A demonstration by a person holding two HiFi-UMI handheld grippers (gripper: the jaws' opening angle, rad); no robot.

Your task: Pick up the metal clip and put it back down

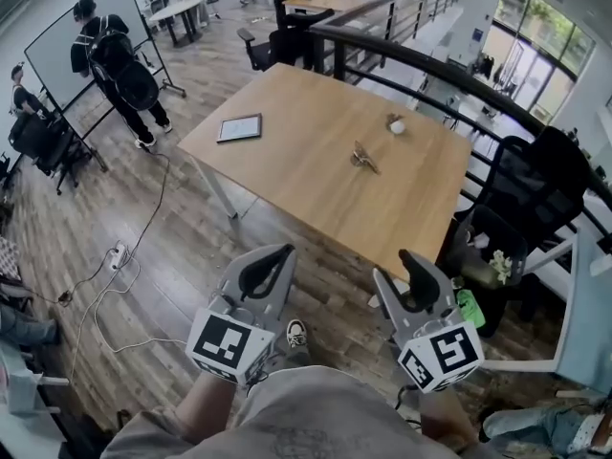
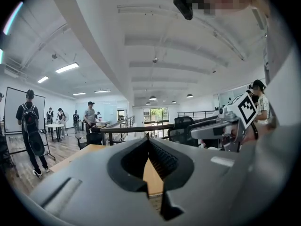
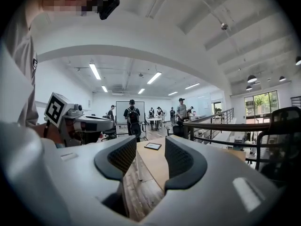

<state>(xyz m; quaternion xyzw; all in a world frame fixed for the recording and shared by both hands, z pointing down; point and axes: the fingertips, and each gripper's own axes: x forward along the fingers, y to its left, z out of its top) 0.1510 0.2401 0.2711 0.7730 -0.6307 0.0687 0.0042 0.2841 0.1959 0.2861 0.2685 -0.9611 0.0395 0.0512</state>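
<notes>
Two grippers up close: left gripper (image 1: 277, 256) jaws together, right gripper (image 1: 400, 273) jaws parted, both empty. On the bench (image 1: 306, 185): one metal clip (image 1: 363, 157), one tablet (image 1: 239, 127).

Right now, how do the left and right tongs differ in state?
The left tongs are shut, tips meeting; the right tongs stand open with a clear gap. Past the left tongs only a sliver of the table shows; past the right tongs, the tablet shows too. Both are empty, short of the table, away from the metal clip.
</notes>
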